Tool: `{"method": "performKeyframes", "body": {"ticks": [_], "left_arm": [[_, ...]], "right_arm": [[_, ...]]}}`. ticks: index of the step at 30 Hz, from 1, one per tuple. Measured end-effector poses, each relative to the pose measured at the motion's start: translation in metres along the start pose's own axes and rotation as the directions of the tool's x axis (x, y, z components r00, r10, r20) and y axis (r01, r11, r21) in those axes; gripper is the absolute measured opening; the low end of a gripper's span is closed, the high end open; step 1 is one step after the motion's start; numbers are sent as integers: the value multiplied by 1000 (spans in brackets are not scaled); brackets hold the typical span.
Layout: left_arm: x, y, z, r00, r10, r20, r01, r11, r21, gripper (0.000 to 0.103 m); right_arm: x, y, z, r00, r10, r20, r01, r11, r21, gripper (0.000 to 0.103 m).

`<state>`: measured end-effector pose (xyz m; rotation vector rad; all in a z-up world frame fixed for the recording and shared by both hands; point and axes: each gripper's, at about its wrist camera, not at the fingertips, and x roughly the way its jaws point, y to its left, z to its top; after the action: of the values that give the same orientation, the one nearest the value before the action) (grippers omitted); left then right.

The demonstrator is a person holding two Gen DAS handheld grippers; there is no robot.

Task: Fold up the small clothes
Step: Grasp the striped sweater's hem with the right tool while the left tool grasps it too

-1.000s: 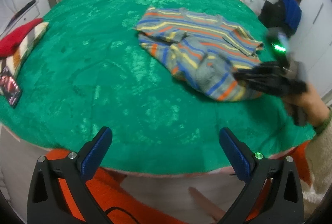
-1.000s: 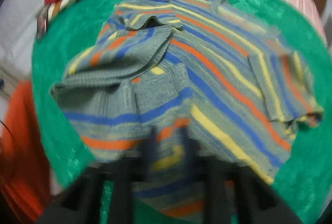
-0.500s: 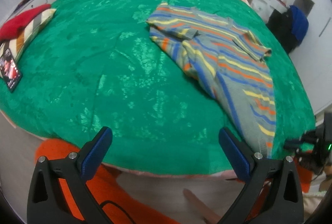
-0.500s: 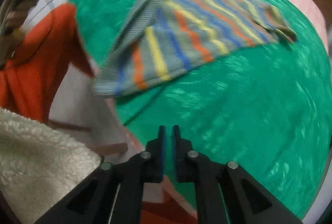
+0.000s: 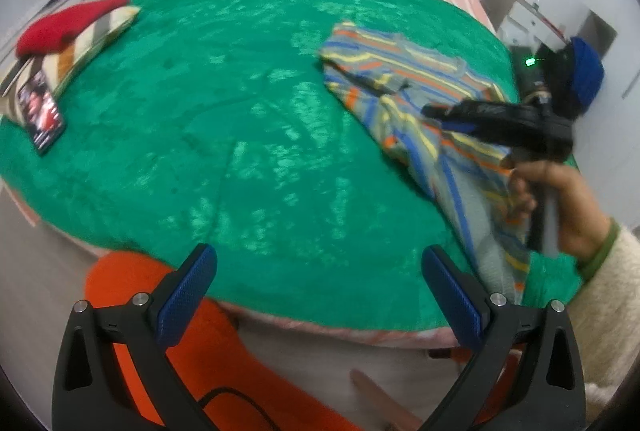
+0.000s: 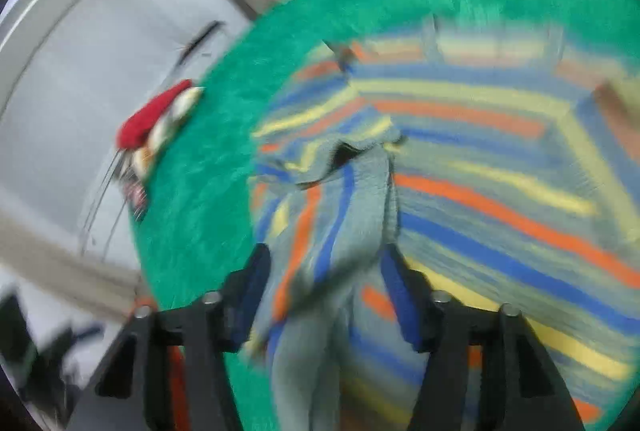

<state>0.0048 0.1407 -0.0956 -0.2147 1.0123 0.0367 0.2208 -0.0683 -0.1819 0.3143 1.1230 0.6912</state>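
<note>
text: none legible | card point(image 5: 41, 108) print: too blurred to read

striped garments: one point(image 5: 416, 99)
green blankets: one point(image 5: 224, 135)
tongs: two, left point(image 5: 316, 291) and right point(image 5: 436, 117)
phones: one point(image 5: 40, 111)
red hats: one point(image 5: 64, 25)

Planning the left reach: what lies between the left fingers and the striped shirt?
Only bare green blanket, seen in the left wrist view; the left gripper hovers at the bed's near edge, the shirt lying farther right.
</note>
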Motion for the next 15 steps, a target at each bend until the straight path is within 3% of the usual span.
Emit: {"method": "performKeyframes", "body": {"ticks": [1, 3, 4, 6, 7, 8, 9, 10, 13, 15], "left_arm": [[-3, 10, -2, 1000, 13, 7, -13, 1000, -19, 102], [-7, 26, -2, 999, 37, 23, -36, 998, -47, 102], [-8, 35, -1, 998, 52, 34, -50, 997, -64, 102], [-6, 53, 5, 996, 70, 53, -64, 992, -106, 102], [-3, 64, 10, 996, 70, 57, -62, 988, -138, 102], [-1, 70, 13, 996, 62, 65, -51, 986, -157, 102], [2, 75, 16, 996, 49, 76, -36, 985, -168, 102], [6, 77, 19, 996, 39, 77, -26, 986, -165, 102], [37, 70, 25, 1000, 4, 2, -4, 997, -77, 102], [58, 62, 22, 999, 1, -53, -2, 1000, -21, 102]], "right_arm": [[9, 6, 3, 1000, -1, -10, 1, 1000, 5, 8], [14, 57, -13, 999, 34, -4, -34, 991, -131, 8], [16, 96, -30, 995, 89, -46, -98, 962, -256, 8], [21, 152, -70, 983, 121, -135, -170, 877, -449, 9], [23, 178, -98, 978, 98, -183, -184, 816, -547, 14], [24, 197, -125, 970, 83, -230, -210, 763, -611, 26], [22, 205, -143, 956, 99, -275, -256, 736, -627, 35], [19, 207, -156, 948, 110, -300, -283, 725, -628, 52], [-17, 181, -175, 953, 139, -271, -277, 764, -583, 54], [-59, 131, -165, 975, 146, -166, -207, 866, -455, 54]]}}
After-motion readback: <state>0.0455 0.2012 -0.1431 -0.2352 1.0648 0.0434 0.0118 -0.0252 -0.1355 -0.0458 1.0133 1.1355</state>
